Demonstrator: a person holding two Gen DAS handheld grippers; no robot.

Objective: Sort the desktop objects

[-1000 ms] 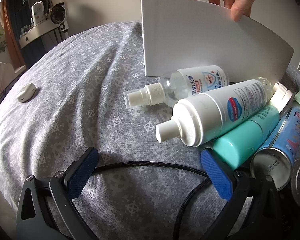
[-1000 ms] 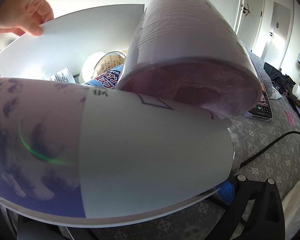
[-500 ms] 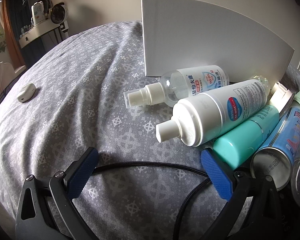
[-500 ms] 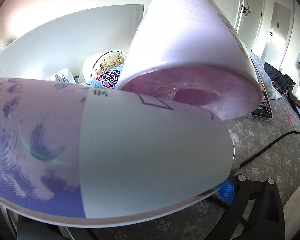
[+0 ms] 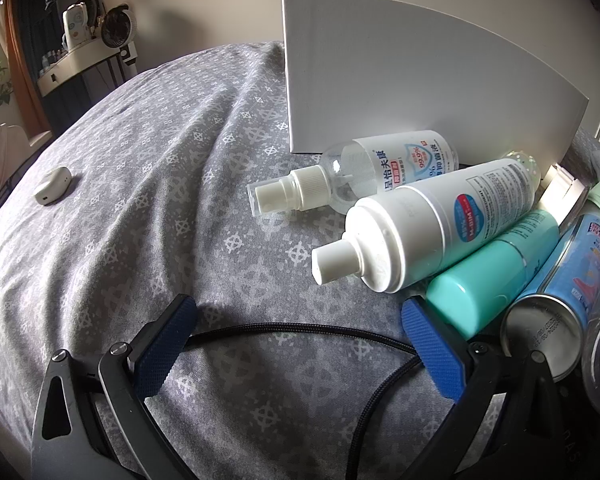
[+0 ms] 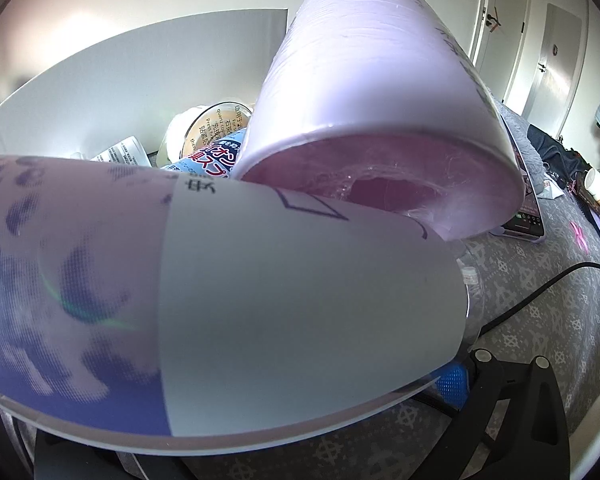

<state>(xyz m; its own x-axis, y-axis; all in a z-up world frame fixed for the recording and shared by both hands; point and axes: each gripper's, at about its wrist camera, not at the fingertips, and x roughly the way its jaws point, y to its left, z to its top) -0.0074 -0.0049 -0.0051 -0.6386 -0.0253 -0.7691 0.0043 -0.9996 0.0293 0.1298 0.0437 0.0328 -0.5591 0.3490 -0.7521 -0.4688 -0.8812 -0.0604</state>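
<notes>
Left gripper gapes empty over the grey cloth beside the bottles heaped against a white board; right gripper's grip undeterminable behind a lilac roll; any nudge risks rolling the heap

The left wrist view sits low over a grey patterned bedspread, facing a white board at upper right, bottles lying before it. The right wrist view is pressed close against a purple-and-white bottle filling its lower half. Both share the board and the blue spray can.
</notes>
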